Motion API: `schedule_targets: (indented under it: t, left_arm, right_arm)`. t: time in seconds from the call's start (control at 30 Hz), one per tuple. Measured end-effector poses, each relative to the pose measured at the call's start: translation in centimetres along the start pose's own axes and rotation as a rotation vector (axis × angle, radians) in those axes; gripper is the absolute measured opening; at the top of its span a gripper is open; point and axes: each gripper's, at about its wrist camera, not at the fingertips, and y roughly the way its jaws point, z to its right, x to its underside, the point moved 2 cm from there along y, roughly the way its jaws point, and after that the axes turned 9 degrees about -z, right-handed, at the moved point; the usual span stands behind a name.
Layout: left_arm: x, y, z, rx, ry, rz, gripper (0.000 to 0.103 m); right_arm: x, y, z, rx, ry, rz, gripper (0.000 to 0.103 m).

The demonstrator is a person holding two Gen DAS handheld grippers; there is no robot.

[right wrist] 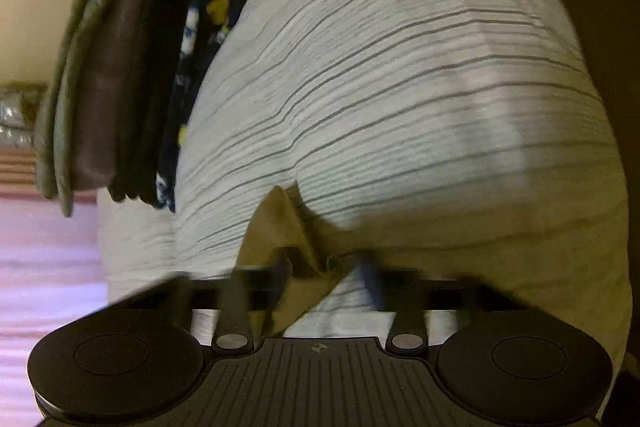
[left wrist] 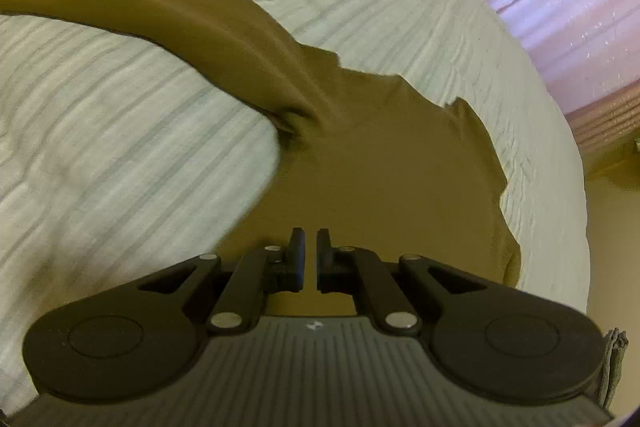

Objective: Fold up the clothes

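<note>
With our left tongs (left wrist: pixel 308 259) nearly pressed together and empty above the olive garment (left wrist: pixel 380 167) mid-frame on the striped bed (left wrist: pixel 100 147), our right tongs (right wrist: pixel 324 267) pinch its corner, which we should pull taut.

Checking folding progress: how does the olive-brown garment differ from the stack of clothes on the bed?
The olive-brown garment lies spread and unfolded, one part stretched out long; the stack of clothes is folded and piled. The garment is one colour; the stack mixes green, maroon, black and a blue print. Both rest on the striped bedspread.
</note>
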Motion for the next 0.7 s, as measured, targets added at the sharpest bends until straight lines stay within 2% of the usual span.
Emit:
schedule_targets:
  t: [0.07,0.17,0.23,0.27,0.33,0.4,0.47,0.57,0.7]
  left_arm:
    - [-0.1,0.1,1.1,0.007,0.025,-0.001,0.001]
    - [0.2,0.4,2.3,0.013,0.077,-0.008,0.001]
    - [0.9,1.0,3.0,0.013,0.080,-0.030,0.001]
    - [1.3,1.3,3.3,0.014,0.075,-0.044,0.001]
    - [2.3,2.0,3.6,0.025,0.059,-0.078,0.001]
    - [3.2,2.3,4.1,0.032,0.064,-0.102,0.001]
    - [3.7,2.3,4.4,0.031,0.093,-0.116,0.001]
    - [3.9,2.1,4.3,0.006,0.144,-0.117,0.001]
    - [3.8,1.5,4.0,0.000,0.147,-0.111,0.001]
  right_arm:
    - [0.0,-1.2,-2.6,-0.002,-0.140,0.031,0.005]
    - [1.0,-4.8,-7.5,-0.081,-0.368,0.100,0.005]
    - [1.5,-6.1,-10.0,-0.064,-0.526,0.122,0.005]
    - [1.6,-6.2,-11.0,-0.022,-0.596,0.125,0.005]
    - [1.1,-4.2,-11.2,0.182,-0.674,0.089,0.005]
    - [-0.2,-2.1,-9.4,0.300,-0.609,0.023,0.005]
    - [-1.0,-1.4,-7.6,0.326,-0.500,-0.005,0.005]
    - [-0.4,-2.3,-6.0,0.253,-0.409,0.024,0.006]
    - [1.8,-1.6,-7.3,0.203,-0.529,0.011,0.006]
